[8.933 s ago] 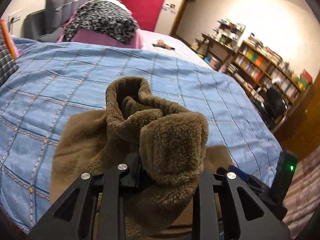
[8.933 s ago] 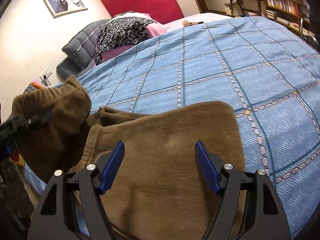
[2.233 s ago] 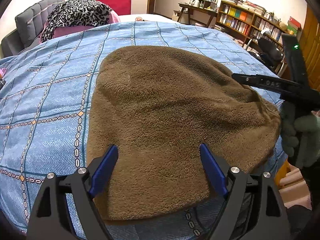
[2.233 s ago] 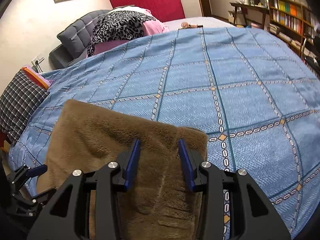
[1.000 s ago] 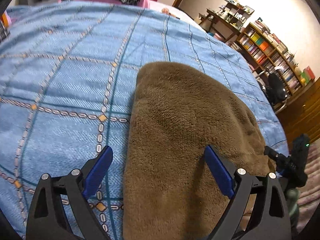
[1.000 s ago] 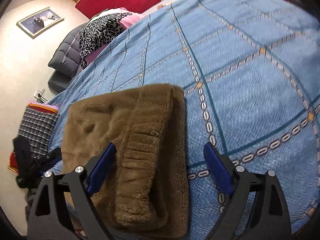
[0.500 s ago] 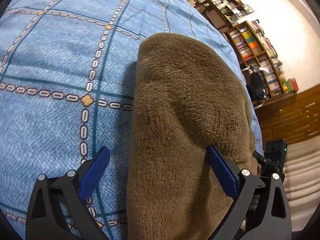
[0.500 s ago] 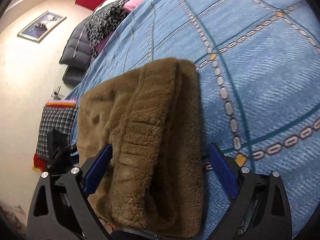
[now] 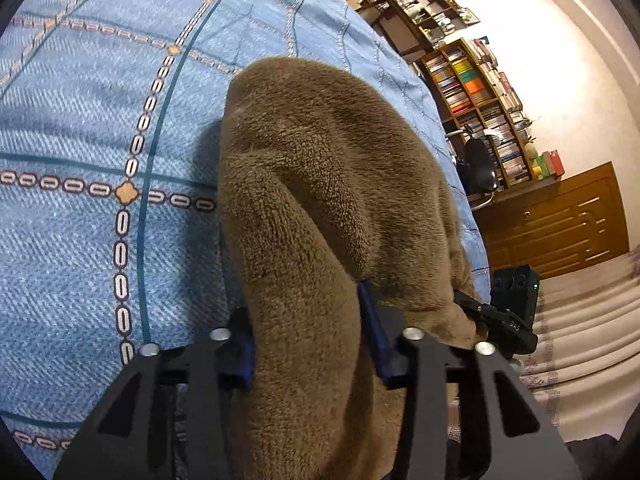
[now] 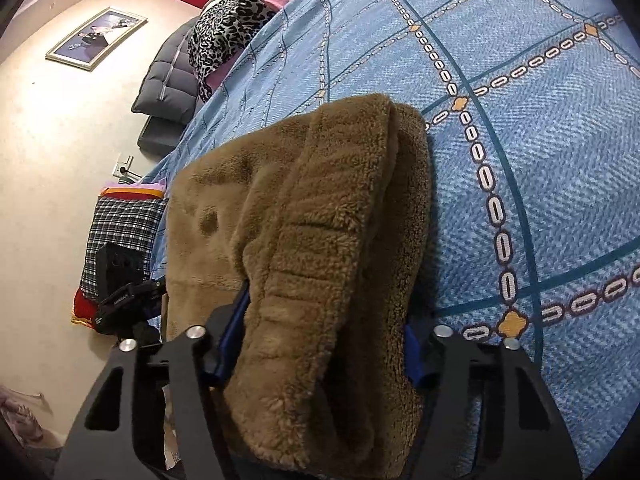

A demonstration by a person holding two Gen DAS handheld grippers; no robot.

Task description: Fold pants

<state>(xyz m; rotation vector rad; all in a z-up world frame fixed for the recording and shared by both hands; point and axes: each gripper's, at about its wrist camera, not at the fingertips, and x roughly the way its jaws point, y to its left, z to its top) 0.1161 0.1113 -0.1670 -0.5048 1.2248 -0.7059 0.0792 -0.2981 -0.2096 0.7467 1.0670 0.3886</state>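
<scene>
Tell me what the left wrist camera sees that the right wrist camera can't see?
Only the left wrist view shows the bookshelf, the black office chair and the wooden cabinet.

Only the right wrist view shows the framed picture on the wall, the leopard-print blanket, the grey headboard and the plaid pillow.

Both show the folded brown fleece pants on the blue bedspread. The left gripper and right gripper are closing, each with pants fabric between its jaws.
</scene>
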